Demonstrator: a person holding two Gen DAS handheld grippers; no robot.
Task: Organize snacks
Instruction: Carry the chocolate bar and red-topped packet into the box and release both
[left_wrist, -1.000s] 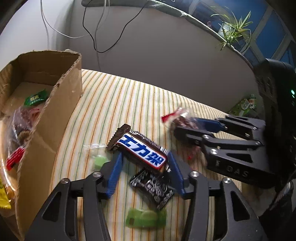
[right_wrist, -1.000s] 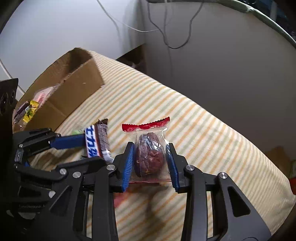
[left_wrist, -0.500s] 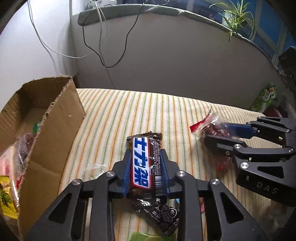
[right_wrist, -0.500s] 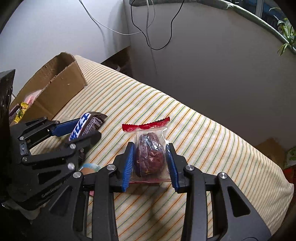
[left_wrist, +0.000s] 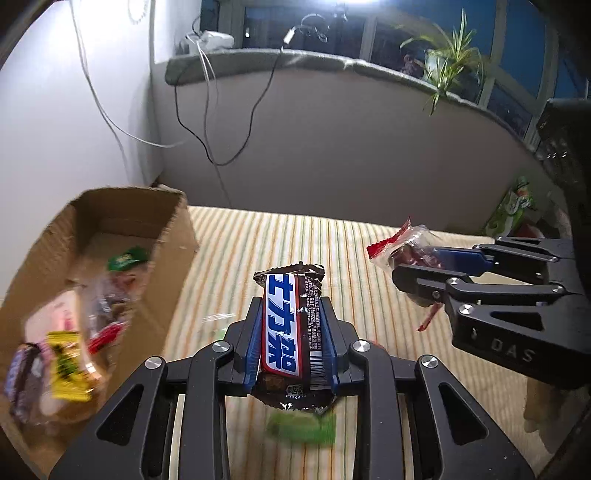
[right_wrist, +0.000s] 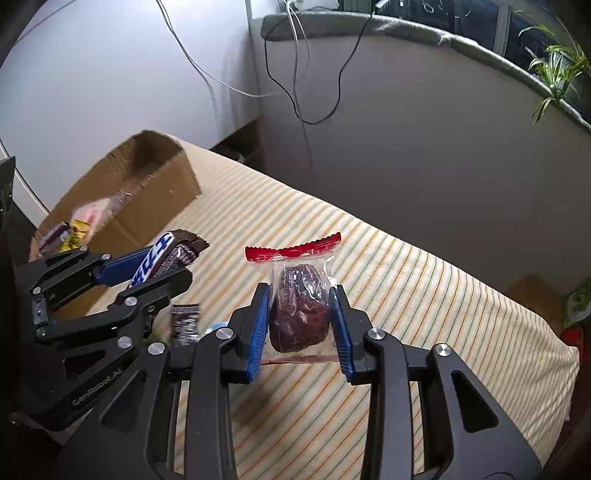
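Note:
My left gripper (left_wrist: 291, 339) is shut on a chocolate bar (left_wrist: 291, 325) with a brown wrapper and a blue-and-white label, held above the striped cloth (left_wrist: 240, 251). It also shows in the right wrist view (right_wrist: 162, 254). My right gripper (right_wrist: 300, 321) is shut on a clear packet with a red top and a dark dried fruit inside (right_wrist: 299, 310); the packet shows at the right of the left wrist view (left_wrist: 406, 247). An open cardboard box (left_wrist: 162, 280) with several snacks inside stands to the left, and in the right wrist view (right_wrist: 162, 199).
A green candy (left_wrist: 303, 428) lies on the cloth under the left gripper. A small dark packet (right_wrist: 184, 321) lies between the grippers. A grey wall with hanging cables (left_wrist: 258, 110) runs behind. The cloth's edge drops off at the right (right_wrist: 554, 350).
Both grippers have risen with their snacks. The left gripper has turned the chocolate bar lengthwise and the box now shows more of its inside.

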